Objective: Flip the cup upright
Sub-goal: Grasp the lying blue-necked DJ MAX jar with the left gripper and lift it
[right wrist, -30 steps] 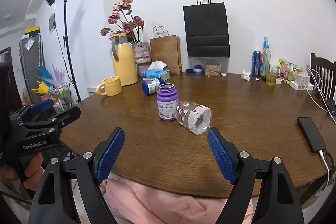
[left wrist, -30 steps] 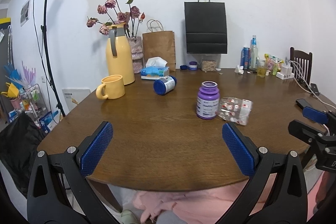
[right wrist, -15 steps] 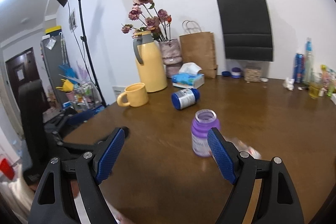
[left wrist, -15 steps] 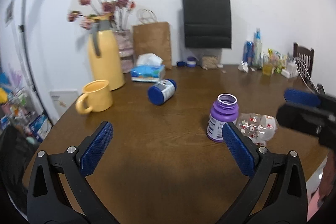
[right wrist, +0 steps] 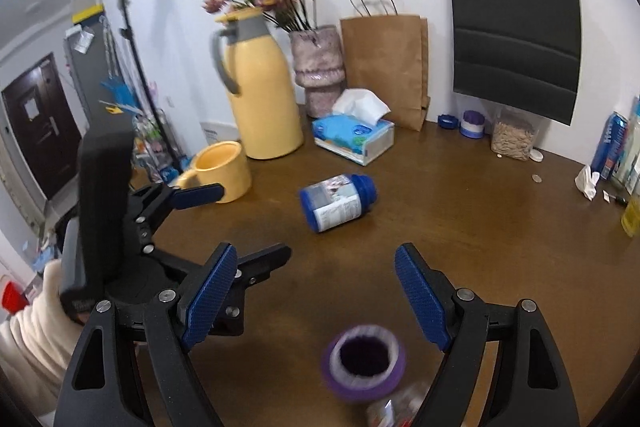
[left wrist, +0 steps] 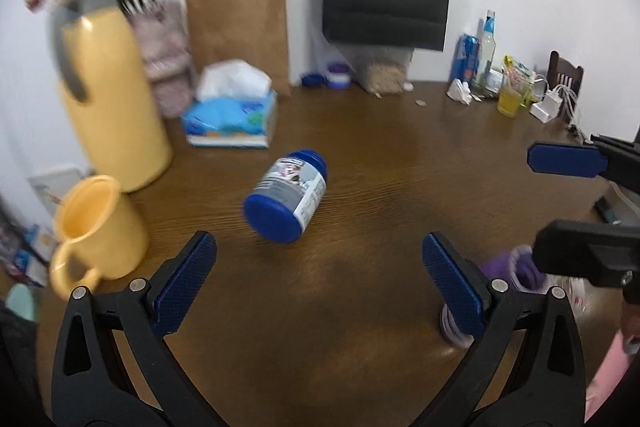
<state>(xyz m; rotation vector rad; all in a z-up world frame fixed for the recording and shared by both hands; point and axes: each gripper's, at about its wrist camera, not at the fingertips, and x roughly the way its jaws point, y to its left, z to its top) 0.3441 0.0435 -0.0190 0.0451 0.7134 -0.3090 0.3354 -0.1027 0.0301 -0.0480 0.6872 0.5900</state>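
Note:
The clear cup with red print (right wrist: 394, 409) lies on its side on the brown table, low in the right wrist view; in the left wrist view (left wrist: 574, 293) it is mostly hidden behind the right gripper. An open purple bottle (right wrist: 363, 361) stands upright next to it. My right gripper (right wrist: 320, 303) is open and empty just above and beyond the purple bottle. My left gripper (left wrist: 320, 283) is open and empty over the table, with a blue-capped bottle (left wrist: 286, 201) lying on its side ahead of it.
A yellow mug (right wrist: 222, 171) stands upright at the left near a yellow thermos (right wrist: 260, 87). A tissue box (right wrist: 352, 139), a vase, a brown paper bag (right wrist: 388, 63) and a black bag stand at the back. Bottles and a glass crowd the back right.
Both grippers have moved forward over the table and lower. The purple bottle and the cup have slid to the bottom of the right view; the blue-capped bottle is now much closer to the left gripper.

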